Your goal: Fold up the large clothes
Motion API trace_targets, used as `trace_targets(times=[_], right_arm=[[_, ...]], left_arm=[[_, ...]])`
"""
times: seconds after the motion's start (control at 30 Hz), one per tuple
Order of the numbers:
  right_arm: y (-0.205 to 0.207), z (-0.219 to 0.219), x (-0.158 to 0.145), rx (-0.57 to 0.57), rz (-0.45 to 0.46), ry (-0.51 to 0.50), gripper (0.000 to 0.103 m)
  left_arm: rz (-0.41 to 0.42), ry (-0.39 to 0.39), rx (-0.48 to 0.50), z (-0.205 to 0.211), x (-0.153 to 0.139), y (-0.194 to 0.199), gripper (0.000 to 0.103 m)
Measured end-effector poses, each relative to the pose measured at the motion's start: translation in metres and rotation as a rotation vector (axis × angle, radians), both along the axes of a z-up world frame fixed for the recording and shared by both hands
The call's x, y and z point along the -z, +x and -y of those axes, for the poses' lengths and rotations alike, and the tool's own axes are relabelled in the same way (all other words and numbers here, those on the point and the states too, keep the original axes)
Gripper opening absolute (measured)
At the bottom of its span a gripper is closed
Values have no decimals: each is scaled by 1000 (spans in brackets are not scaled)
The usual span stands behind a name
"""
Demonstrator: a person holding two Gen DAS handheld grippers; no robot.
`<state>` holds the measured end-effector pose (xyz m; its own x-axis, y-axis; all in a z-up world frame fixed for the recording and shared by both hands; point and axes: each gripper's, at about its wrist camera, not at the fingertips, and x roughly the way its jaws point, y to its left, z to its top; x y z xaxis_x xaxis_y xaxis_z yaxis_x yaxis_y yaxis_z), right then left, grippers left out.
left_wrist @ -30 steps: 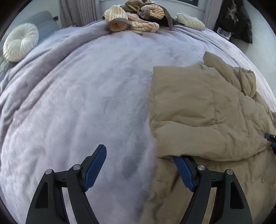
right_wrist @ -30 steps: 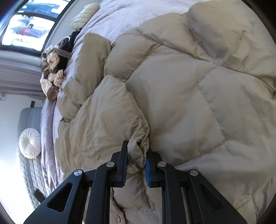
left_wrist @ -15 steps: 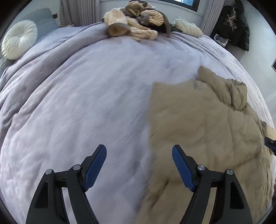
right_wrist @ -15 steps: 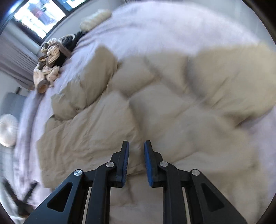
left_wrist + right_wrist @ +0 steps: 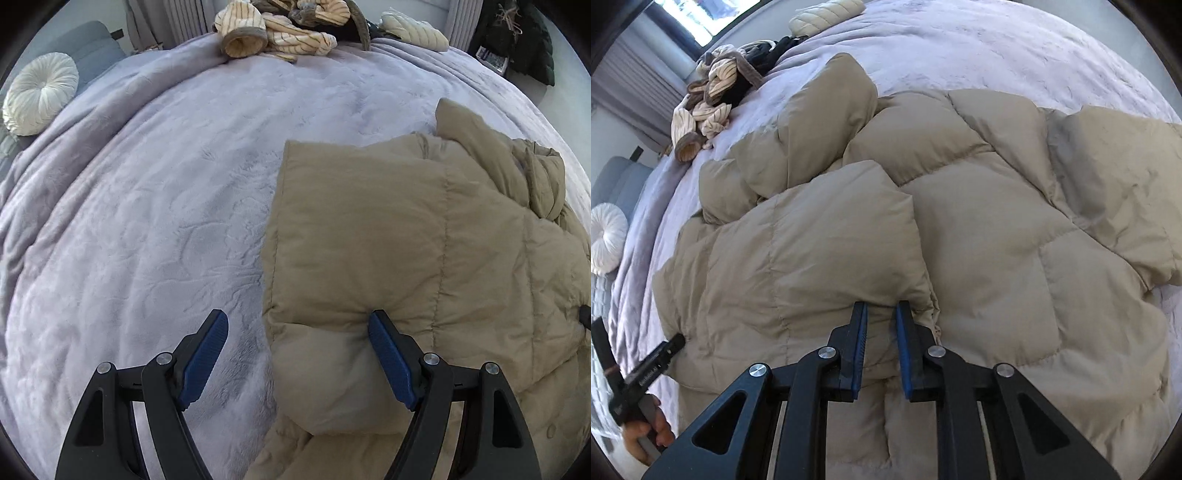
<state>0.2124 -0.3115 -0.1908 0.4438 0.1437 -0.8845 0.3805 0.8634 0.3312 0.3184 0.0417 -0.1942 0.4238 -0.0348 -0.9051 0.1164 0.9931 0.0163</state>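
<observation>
A tan puffer jacket (image 5: 424, 236) lies on the right side of the lavender bed cover (image 5: 166, 206). One quilted panel of it (image 5: 812, 251) is folded over the body. My left gripper (image 5: 297, 317) is open wide over the jacket's left edge; its right finger (image 5: 388, 354) rests on the puffy fabric, and its left finger is over bare cover. My right gripper (image 5: 881, 314) hovers at the folded panel's lower corner. Its jaws are closing with a narrow gap, and I see no fold pinched between the pads.
A heap of striped cream and brown clothes (image 5: 280, 29) and a cream knit (image 5: 413, 26) lie at the far edge of the bed. A round white cushion (image 5: 40, 92) sits on a grey seat at the left. A hand (image 5: 646, 435) holds the left gripper at the lower left.
The right gripper has let go of the bunched fabric it pinched, risen and rolled. The left gripper has shifted so its right finger now lies on the folded panel.
</observation>
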Motion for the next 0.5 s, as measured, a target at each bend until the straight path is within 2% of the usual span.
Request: trace_targets(times=[0.1,0.13,0.17,0.23,0.4,0.5], right_arm=[[-9,7,-14,-17,22,43,20],[-15,12,-19,-12,28,56,24],[-21,15,-22,-4,31,62,33],[-35,25,-27,22,34,86,45],[-65,44,-33,56,25,137,45],[-84,59,-40,81,37,160,59]], left_arm=[[6,-12,6,3,-16,-13,80],[3,-17,12,6,-22,-18,80],[1,-22,21,8,-27,-24,80],[0,-19,44,18,-36,-38,80],[2,-8,78,45,-50,-65,80],[-4,-27,93,67,-57,-79,80]])
